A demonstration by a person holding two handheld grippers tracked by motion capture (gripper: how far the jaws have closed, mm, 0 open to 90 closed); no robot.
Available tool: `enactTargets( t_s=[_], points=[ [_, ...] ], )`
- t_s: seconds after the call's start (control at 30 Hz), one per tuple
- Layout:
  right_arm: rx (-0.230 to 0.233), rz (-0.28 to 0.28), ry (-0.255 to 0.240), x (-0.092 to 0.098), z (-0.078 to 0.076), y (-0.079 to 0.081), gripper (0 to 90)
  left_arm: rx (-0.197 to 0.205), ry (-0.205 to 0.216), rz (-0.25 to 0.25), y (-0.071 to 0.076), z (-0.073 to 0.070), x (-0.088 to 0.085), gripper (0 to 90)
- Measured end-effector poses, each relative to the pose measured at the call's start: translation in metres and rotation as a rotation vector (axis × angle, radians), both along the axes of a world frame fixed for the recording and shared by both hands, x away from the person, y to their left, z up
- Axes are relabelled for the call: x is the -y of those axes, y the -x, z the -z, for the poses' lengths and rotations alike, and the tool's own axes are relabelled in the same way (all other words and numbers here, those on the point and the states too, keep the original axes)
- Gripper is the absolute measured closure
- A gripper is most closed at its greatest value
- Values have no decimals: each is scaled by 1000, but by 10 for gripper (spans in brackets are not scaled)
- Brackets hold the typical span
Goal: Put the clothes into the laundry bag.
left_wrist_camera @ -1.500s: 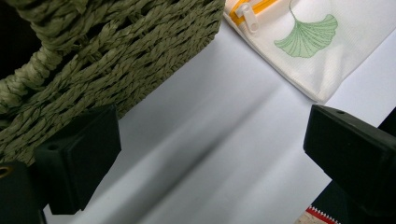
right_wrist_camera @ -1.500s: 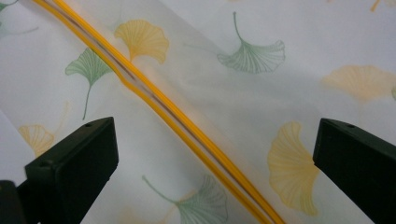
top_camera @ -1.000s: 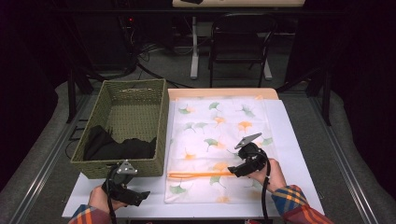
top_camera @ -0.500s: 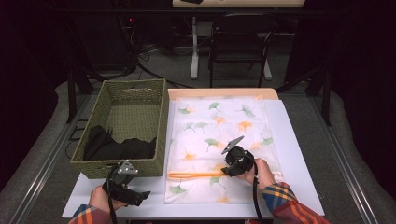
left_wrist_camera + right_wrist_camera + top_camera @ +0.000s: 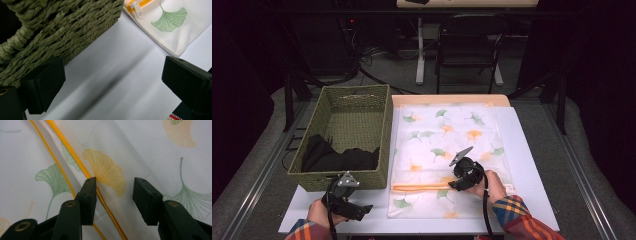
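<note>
Now we have the right claw (image 5: 458,184) down on the white mesh laundry bag printed with green and orange ginkgo leaves (image 5: 447,135), having slid it leftward along the bag's orange zipper (image 5: 422,187) over the last second. Its jaws stand apart, straddling one zipper edge (image 5: 75,157) and gripping nothing yet. We judge the next move is a pinch on that edge to open the bag. The left claw (image 5: 357,211), also open and empty, rests on the white worktop (image 5: 532,165) left of the bag, just before the woven green basket (image 5: 379,165) holding dark cloth (image 5: 332,157).
</note>
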State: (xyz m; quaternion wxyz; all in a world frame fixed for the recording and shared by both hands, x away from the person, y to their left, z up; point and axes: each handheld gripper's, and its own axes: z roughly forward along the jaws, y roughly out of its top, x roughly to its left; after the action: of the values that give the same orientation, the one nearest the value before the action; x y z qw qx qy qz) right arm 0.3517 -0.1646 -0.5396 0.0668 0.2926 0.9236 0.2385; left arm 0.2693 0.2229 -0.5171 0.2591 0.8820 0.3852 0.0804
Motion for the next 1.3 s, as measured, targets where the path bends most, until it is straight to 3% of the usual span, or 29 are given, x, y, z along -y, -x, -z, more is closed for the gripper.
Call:
enactTargets(
  t_s=[0.33, 0.53, 0.7, 0.93, 1.2, 1.3],
  points=[
    [32, 43, 4, 2, 0, 0, 691, 4, -5, 2, 1, 0, 0, 55],
    [46, 52, 16, 1, -1, 0, 852, 2, -6, 9, 0, 1, 1, 58],
    [61, 44, 23, 1, -4, 2, 869, 2, -5, 16, 0, 1, 1, 57],
    [66, 64, -27, 6, -17, 3, 869, 3, 4, 17, 2, -1, 2, 55],
    [64, 80, -73, 12, -25, 2, 880, 15, 6, 94, 5, -9, 3, 64],
    [61, 79, -86, 14, -26, 1, 883, 1, 11, 140, 6, -15, 4, 63]
  ],
)
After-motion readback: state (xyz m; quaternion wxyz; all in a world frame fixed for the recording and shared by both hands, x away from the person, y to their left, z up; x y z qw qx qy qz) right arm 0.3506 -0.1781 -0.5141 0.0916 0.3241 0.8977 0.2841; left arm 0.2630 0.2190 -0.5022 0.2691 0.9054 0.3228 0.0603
